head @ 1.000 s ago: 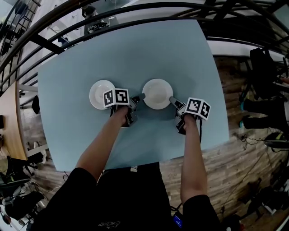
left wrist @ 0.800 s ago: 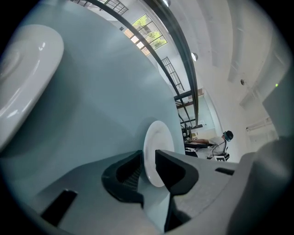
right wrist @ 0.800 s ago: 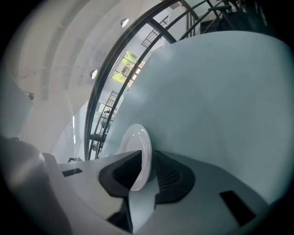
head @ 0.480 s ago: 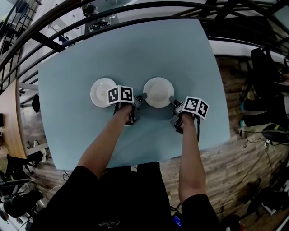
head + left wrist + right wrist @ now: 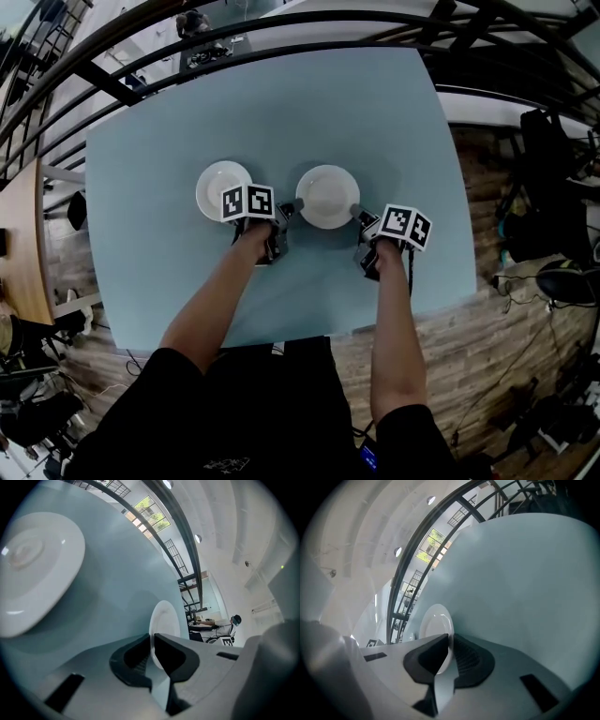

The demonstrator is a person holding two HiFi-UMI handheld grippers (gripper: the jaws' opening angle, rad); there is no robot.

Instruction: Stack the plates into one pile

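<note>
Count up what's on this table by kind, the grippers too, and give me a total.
White round plates: 2 (left plate, right plate)
Handheld two-jaw grippers: 2 (left gripper; right gripper, whose jaws have just been closing on the right plate's rim)
Light blue table: 1
Total: 5

Two plates (image 5: pixel 223 187) (image 5: pixel 327 195) (both white), one table (image 5: pixel 169 272), two tools (image 5: pixel 294 203) (image 5: pixel 357 211).

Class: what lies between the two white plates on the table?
The left gripper, shut on the rim of the right plate, fills the gap beside the left plate; the head view shows it.
</note>
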